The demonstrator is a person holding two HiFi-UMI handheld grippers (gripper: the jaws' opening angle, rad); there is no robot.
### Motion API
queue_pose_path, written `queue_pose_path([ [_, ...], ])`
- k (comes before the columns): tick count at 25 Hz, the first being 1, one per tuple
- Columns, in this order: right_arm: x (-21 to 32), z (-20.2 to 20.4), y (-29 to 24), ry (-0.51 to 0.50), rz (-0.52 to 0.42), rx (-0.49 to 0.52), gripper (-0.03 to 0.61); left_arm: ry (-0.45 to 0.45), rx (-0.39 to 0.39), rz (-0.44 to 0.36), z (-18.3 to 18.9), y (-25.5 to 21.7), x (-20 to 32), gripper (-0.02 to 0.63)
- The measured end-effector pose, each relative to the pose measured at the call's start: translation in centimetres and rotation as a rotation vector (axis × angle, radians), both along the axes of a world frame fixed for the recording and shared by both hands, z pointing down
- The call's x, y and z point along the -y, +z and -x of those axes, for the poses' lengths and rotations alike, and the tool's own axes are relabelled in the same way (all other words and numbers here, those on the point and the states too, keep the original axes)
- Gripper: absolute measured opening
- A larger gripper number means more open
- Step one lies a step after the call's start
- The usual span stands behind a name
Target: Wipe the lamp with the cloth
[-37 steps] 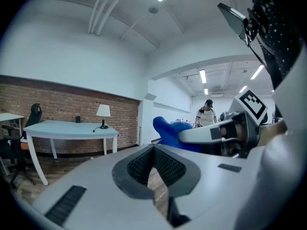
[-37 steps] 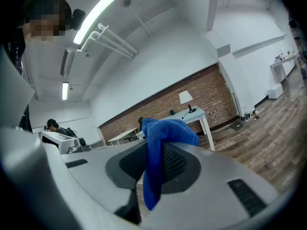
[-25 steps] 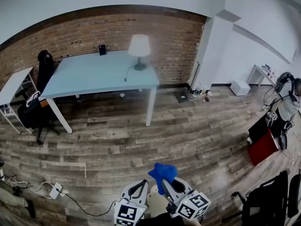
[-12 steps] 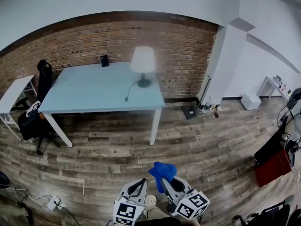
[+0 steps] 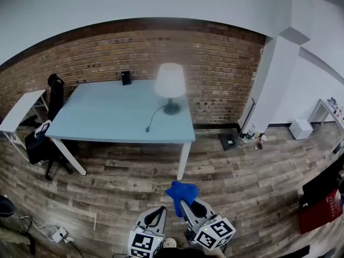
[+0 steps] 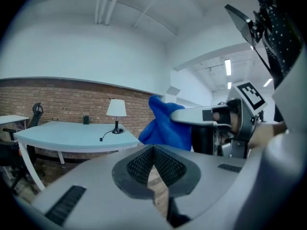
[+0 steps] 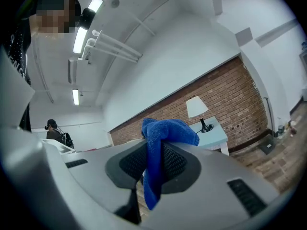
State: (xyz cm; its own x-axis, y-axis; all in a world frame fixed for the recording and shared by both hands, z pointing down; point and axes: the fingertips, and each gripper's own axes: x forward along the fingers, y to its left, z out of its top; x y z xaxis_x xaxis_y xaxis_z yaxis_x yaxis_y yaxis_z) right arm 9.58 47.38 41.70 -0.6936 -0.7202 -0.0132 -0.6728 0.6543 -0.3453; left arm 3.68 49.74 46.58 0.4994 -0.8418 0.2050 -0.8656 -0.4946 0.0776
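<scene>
A white-shaded lamp (image 5: 170,85) on a dark base stands at the right back part of a pale blue table (image 5: 107,117); its cord trails forward over the top. The lamp (image 6: 115,112) shows far off in the left gripper view, and the lamp (image 7: 197,110) again in the right gripper view. My right gripper (image 5: 183,202) is shut on a blue cloth (image 5: 181,190), which bunches above the jaws; the cloth (image 7: 158,152) hangs between the pads. My left gripper (image 5: 155,217) is shut and holds nothing, beside the right one. Both are well short of the table.
A brick wall (image 5: 80,58) runs behind the table. A small black box (image 5: 126,78) stands at the table's back edge. A black chair (image 5: 45,138) and white side table (image 5: 21,109) are at the left. A cable and plug strip (image 5: 56,234) lie on the wooden floor.
The table and lamp have come nearer and lower in the head view as I walk toward them. Both grippers keep their pose, the cloth still held.
</scene>
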Motion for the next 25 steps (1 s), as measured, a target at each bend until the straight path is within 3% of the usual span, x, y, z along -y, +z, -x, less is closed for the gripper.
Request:
queue_pose_path([
  [6, 5.0, -0.5, 2.4, 0.023, 0.075, 0.009, 0.061, -0.036, -0.003, 0.016, 1.2, 1.2, 5.3, 0.009],
  [14, 14.0, -1.9, 2.0, 0.072, 0.053, 0.000, 0.061, 0.011, -0.001, -0.002, 0.1, 1.0, 16.0, 0.009],
  [25, 34.3, -0.7, 0.7, 0.136, 0.057, 0.003, 0.061, 0.073, 0.008, -0.017, 1.7, -0.8, 37.7, 0.009],
])
